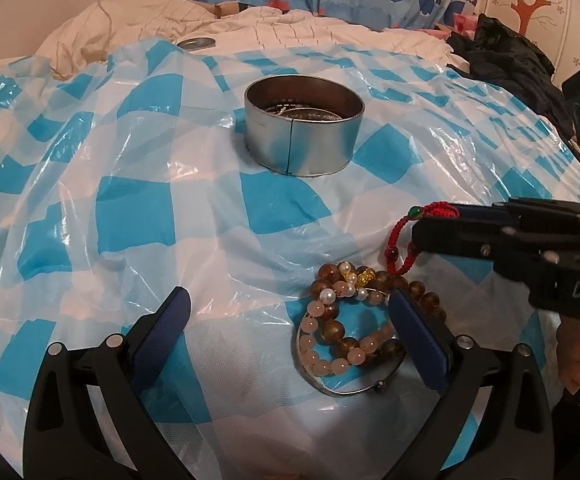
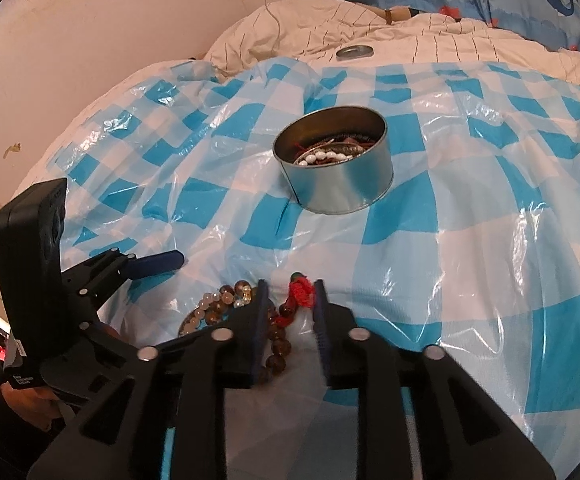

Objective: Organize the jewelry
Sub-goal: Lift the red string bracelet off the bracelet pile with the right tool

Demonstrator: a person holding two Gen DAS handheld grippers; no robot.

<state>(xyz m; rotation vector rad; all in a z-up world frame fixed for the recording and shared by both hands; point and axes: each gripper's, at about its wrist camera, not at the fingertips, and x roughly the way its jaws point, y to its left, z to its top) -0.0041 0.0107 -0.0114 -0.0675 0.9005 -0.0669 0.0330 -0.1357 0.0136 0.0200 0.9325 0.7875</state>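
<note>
Down at the near edge of the checked plastic sheet [image 1: 162,208] lies a heap of jewelry: brown bead bracelets [image 1: 331,276], a pale pink bead bracelet [image 1: 317,350], a metal bangle [image 1: 329,389]. A red cord bracelet [image 2: 302,294] sits between the fingers of the right gripper [image 2: 288,294], which stand narrowly apart; whether the pads press on the cord I cannot tell. The left gripper [image 1: 290,312] hangs over the heap, fingers spread wide around it, holding nothing. Further back, well apart, stands an open round tin [image 2: 341,190] with pearls and red cords inside. A metal lid [image 2: 354,52] rests on the white quilt [image 2: 429,40] beyond
</note>
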